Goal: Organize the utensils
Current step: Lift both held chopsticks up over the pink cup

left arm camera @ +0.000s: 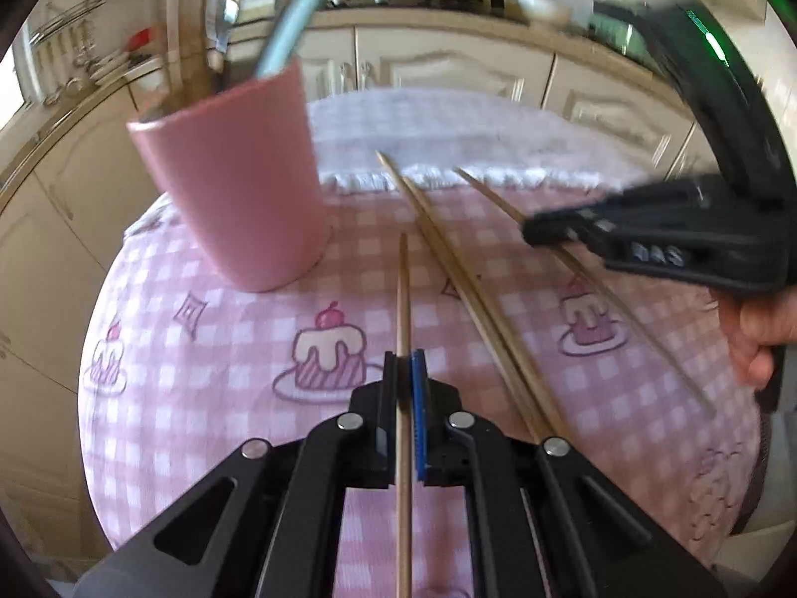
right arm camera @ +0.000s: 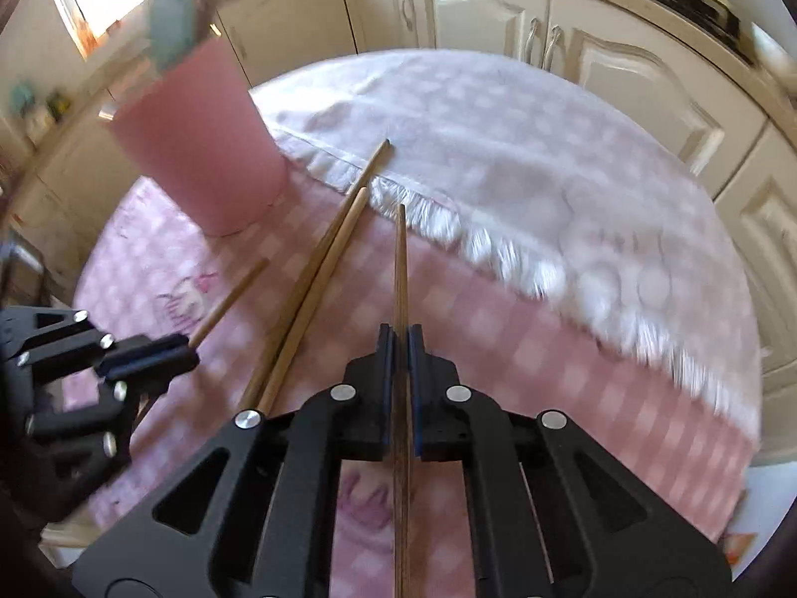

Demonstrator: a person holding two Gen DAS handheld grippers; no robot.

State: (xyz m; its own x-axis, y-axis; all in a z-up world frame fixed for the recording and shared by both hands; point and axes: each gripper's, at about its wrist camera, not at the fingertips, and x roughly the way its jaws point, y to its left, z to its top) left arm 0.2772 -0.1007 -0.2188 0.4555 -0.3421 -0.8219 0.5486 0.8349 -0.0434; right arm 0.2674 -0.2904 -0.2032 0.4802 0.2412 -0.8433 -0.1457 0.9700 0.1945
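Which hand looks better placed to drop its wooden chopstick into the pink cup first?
Probably the left gripper: its wooden chopstick ends nearer the tall pink cup, while the right gripper sits beyond the two loose chopsticks.

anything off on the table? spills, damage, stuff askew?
No spills or damage. The white towel lies skewed across the pink cloth. Two loose chopsticks lie with tips on its fringe, beside the pink cup. Each gripper's jaws hold one chopstick.

Both wrist views low, near, facing cup (left arm camera: 234,189); share checked cloth (right arm camera: 523,349), slightly blurred.
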